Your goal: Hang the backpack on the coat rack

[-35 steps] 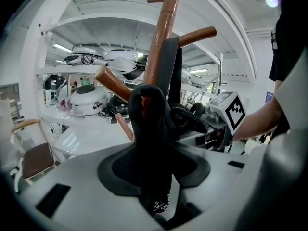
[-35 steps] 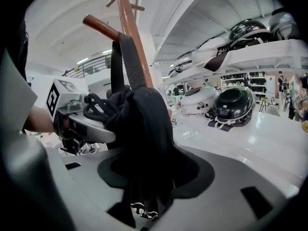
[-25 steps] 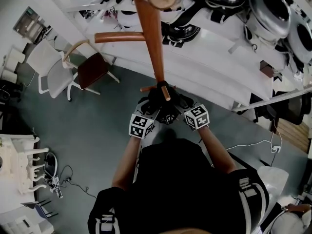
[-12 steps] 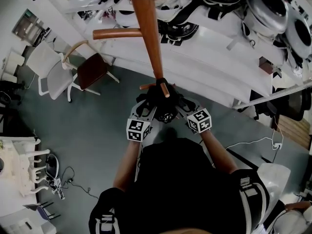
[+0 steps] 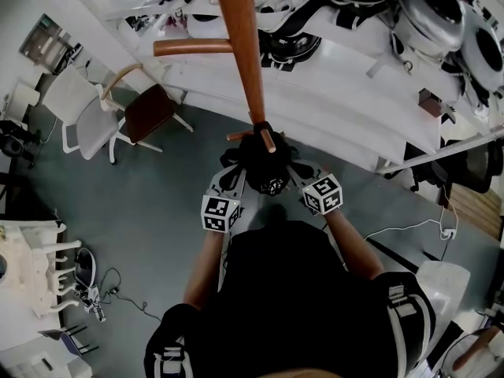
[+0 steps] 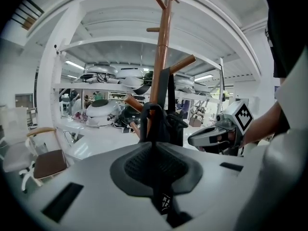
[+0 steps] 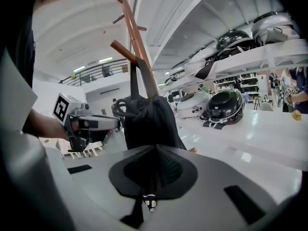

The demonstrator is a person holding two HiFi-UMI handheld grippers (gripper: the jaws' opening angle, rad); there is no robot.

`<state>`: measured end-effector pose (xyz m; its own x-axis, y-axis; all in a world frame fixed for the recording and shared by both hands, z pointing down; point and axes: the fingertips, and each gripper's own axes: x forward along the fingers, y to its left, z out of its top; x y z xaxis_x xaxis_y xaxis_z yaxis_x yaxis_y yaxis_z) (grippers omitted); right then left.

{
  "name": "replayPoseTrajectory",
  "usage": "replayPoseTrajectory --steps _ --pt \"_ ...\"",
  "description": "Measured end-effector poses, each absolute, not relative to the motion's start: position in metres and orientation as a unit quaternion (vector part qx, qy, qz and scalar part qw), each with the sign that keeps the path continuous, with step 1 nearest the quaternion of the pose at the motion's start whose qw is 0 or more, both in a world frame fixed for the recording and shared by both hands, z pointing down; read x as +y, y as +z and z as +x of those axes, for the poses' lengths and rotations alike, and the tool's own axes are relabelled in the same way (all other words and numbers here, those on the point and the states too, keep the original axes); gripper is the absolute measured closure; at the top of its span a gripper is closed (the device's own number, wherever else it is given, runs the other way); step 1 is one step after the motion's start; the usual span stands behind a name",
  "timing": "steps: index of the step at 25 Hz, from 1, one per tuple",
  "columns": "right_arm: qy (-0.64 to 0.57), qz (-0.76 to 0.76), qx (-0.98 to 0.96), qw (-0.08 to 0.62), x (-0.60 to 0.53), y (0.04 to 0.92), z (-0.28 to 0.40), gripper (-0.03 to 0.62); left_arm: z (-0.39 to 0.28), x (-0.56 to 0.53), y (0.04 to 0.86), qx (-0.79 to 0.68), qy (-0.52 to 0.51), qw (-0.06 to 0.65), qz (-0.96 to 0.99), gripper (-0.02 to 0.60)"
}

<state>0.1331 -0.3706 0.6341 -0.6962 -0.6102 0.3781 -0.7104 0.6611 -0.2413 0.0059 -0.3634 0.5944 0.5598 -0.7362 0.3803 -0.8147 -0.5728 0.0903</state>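
Left hand-held gripper [image 5: 235, 178] and right hand-held gripper [image 5: 294, 172] are flanking the black backpack [image 5: 264, 162], which is hanging on the coat rack [image 5: 240, 46]. In the left gripper view, its jaws have just been closing and are meeting on nothing, so the coat rack alone is bearing the load. In the right gripper view, its jaws are doing likewise, pressing together empty.

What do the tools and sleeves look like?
The left tool and right tool are light grey shells with black textured pads. Each carries a white cube with black square markers. Black short sleeves with white stripes.
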Motion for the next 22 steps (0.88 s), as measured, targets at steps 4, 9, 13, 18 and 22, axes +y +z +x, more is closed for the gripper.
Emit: replayPoseTrajectory --steps 4,9,13,18,22 --pt "0.167 0.362 -0.903 0.16 -0.366 0.6393 0.1301 0.579 0.0054 -0.3588 0.5975 -0.44 0.157 0.135 0.874 0.548" --pt "0.157 0.362 -0.903 0.167 -0.3642 0.6403 0.1295 0.58 0.0039 -0.3568 0.6008 -0.439 0.163 0.138 0.873 0.549" --pt "0.15 0.366 -0.901 0.176 -0.3646 0.6426 0.1306 0.58 0.0015 -0.3571 0.6014 -0.44 0.168 0.137 0.871 0.548" --pt "0.152 0.366 -0.901 0.175 -0.3666 0.6422 0.1338 0.58 0.0007 -0.3597 0.6035 -0.446 0.173 0.138 0.867 0.549" --pt "0.15 0.368 -0.9 0.178 -0.3669 0.6445 0.1355 0.58 0.0025 -0.3588 0.6047 -0.444 0.173 0.14 0.868 0.549"
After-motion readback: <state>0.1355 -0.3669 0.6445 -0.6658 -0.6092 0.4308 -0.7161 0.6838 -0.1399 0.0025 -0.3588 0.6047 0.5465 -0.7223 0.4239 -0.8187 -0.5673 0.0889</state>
